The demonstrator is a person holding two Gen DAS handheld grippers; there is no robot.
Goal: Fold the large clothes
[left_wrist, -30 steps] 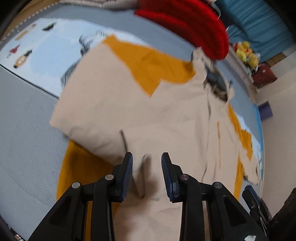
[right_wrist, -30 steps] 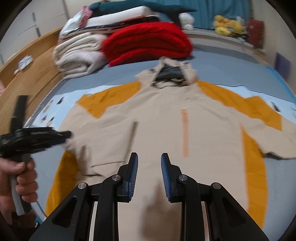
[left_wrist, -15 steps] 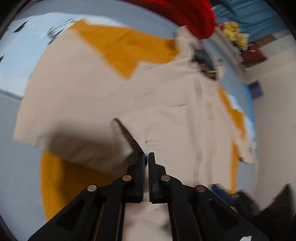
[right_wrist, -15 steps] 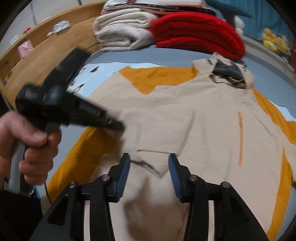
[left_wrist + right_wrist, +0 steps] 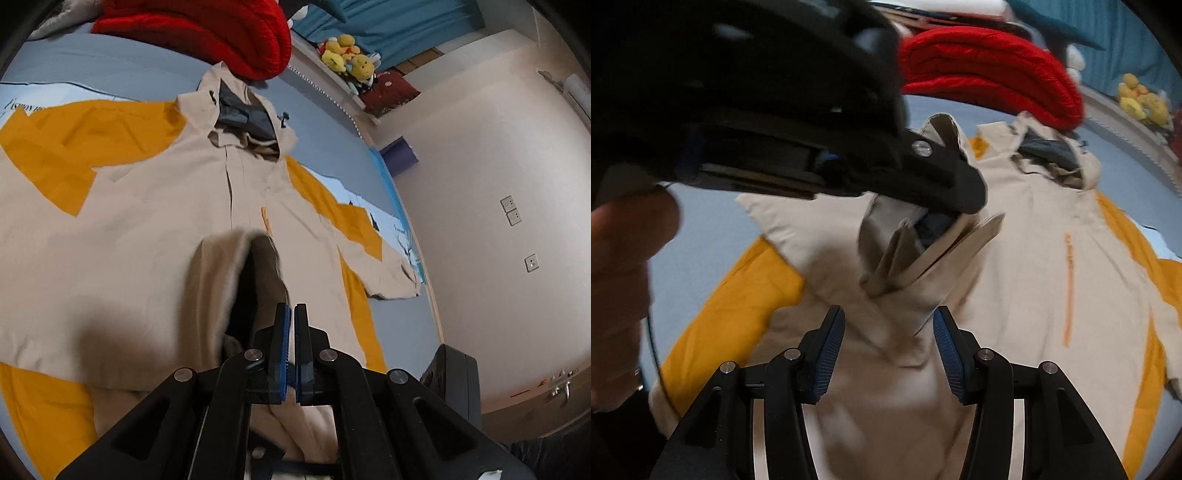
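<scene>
From the left wrist view, the left gripper (image 5: 290, 325) has its 2 jaws pressed together, pinching the cuff end of the jacket sleeve (image 5: 236, 273), which rises off the jacket (image 5: 147, 229) as a loose tube just ahead of the tips. The jacket lies flat on the bed (image 5: 325, 129), collar at the far end beside the red folded knit (image 5: 207, 33), hem toward the camera, so its long axis runs near to far; the other sleeve stretches out to the right. From the right wrist view, the right gripper (image 5: 888, 343) has just been opening and its jaws stand apart, gripping nothing, poised above the jacket body (image 5: 1034, 258) at the near end. The left gripper (image 5: 953, 184) crosses in from the left, above and beyond it, with the bunched cuff (image 5: 905, 254) hanging from its tip. I judge the left hand alone controls the sleeve, and the fold must carry it rightward across the front.
</scene>
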